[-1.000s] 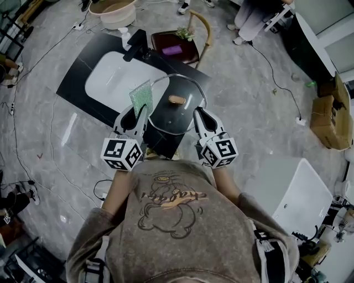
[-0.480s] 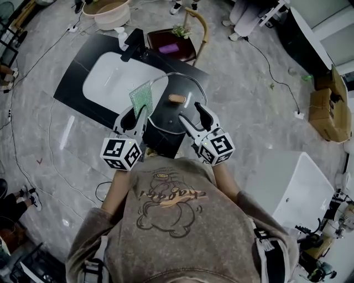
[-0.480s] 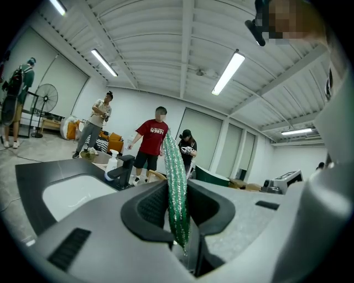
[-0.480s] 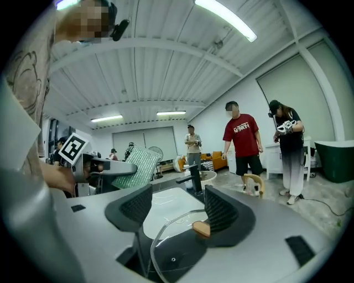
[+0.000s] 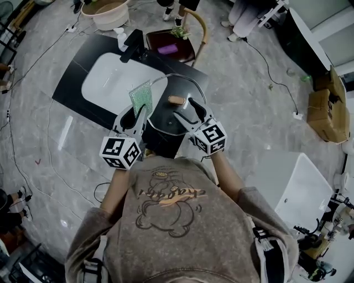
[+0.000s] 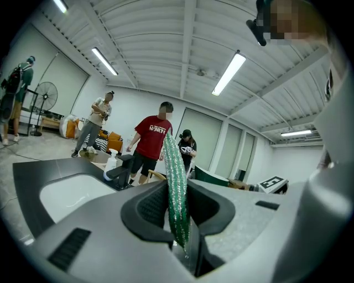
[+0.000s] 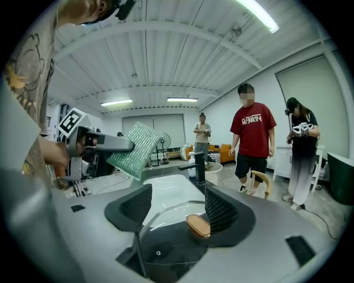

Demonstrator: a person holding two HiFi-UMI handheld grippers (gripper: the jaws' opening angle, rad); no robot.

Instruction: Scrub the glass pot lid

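Note:
The glass pot lid lies on the black counter, its wooden knob on top. My right gripper stands open over the lid's near side. Its jaws have just been opening, and the pads touch nothing. In the right gripper view the lid and knob sit between the spread jaws of the right gripper. My left gripper is shut on a green scrub cloth that sticks up left of the lid. The left gripper view shows that cloth edge-on in the left gripper.
A white sink is set in the counter left of the lid, with a black faucet and a soap bottle behind it. A chair and a basin stand beyond. Several people stand past the counter.
My right gripper has opened and moved left from the lid's right edge to over the lid. The left gripper and its cloth have stayed put.

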